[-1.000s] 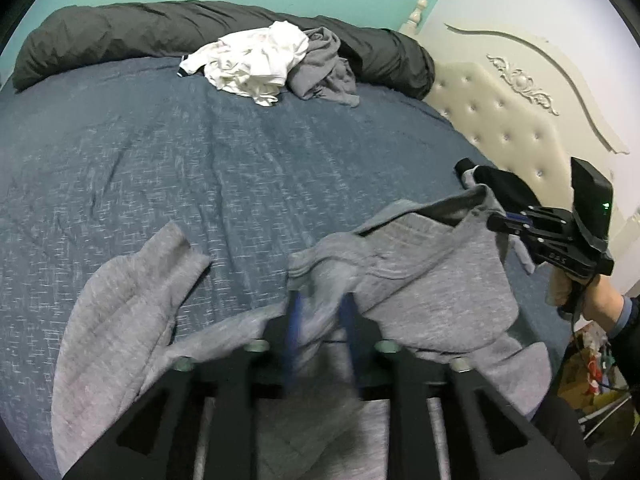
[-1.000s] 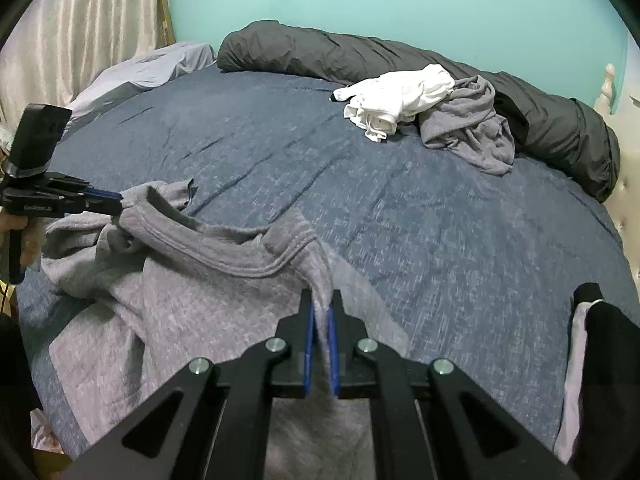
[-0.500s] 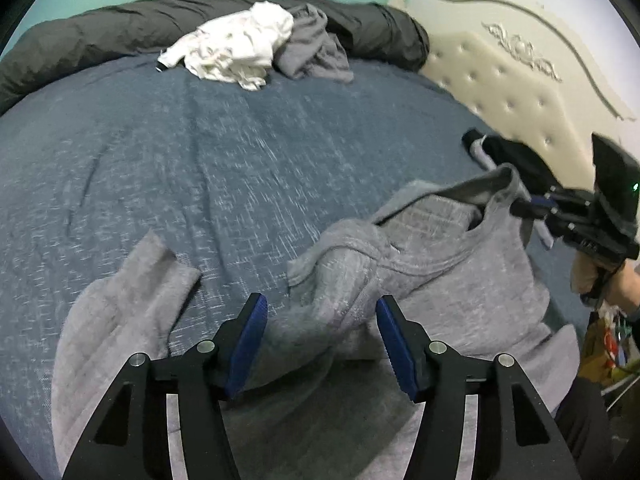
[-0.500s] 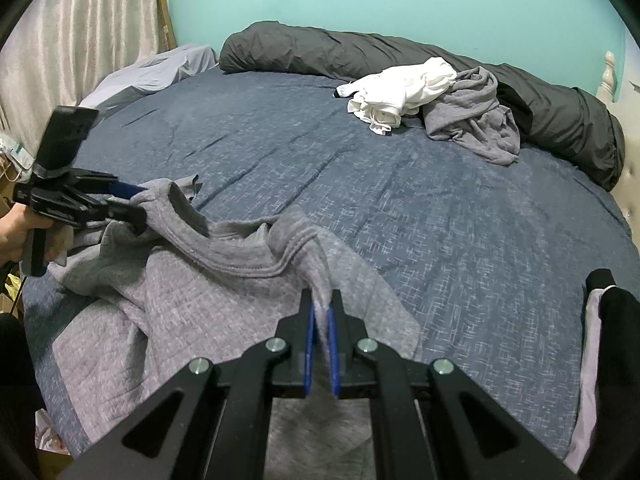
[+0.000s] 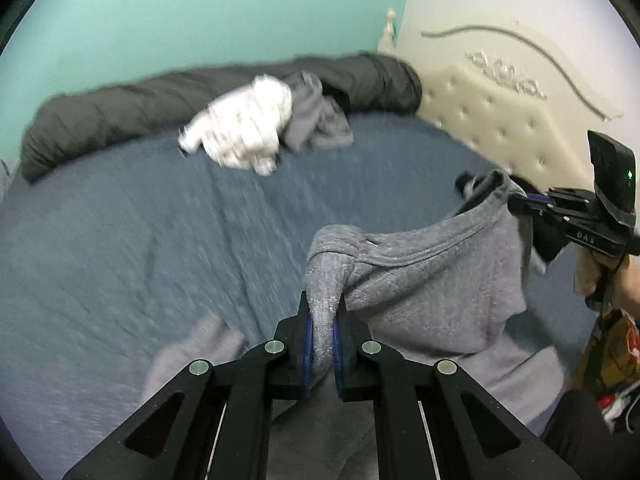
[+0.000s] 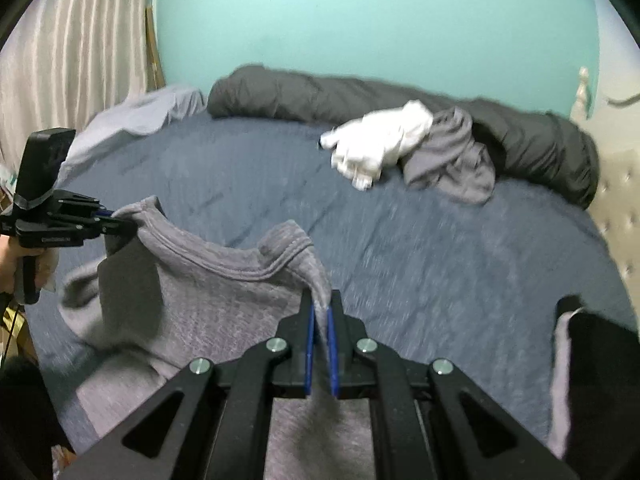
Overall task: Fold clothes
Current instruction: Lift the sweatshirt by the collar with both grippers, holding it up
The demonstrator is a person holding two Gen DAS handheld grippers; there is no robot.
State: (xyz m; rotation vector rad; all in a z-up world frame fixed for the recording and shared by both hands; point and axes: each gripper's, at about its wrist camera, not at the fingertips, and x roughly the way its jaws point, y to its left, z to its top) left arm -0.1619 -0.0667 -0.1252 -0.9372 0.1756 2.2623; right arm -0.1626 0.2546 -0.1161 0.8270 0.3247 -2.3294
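Observation:
A grey sweater (image 5: 432,280) hangs by its neckline between my two grippers above the blue bed cover (image 5: 140,240). My left gripper (image 5: 323,308) has its jaws closing, and the pads press on a bunched fold of the sweater near the collar. In the right wrist view the left gripper (image 6: 120,220) pinches the far end of the sweater (image 6: 208,292). My right gripper (image 6: 320,308) is shut on the other shoulder. It also shows at the right of the left wrist view, the right gripper (image 5: 516,200) holding the raised corner. The sweater's lower part trails on the bed.
A white clothes pile (image 6: 380,144) and a grey garment (image 6: 452,164) lie at the bed's far side against a rolled dark duvet (image 6: 360,96). A cream tufted headboard (image 5: 500,120) stands at the right. A black garment (image 6: 600,360) lies near the right edge. A curtain (image 6: 72,60) hangs on the left.
My left gripper went from wide open around the collar fold to shut on it. Both grippers have risen, lifting the sweater's neckline off the bed.

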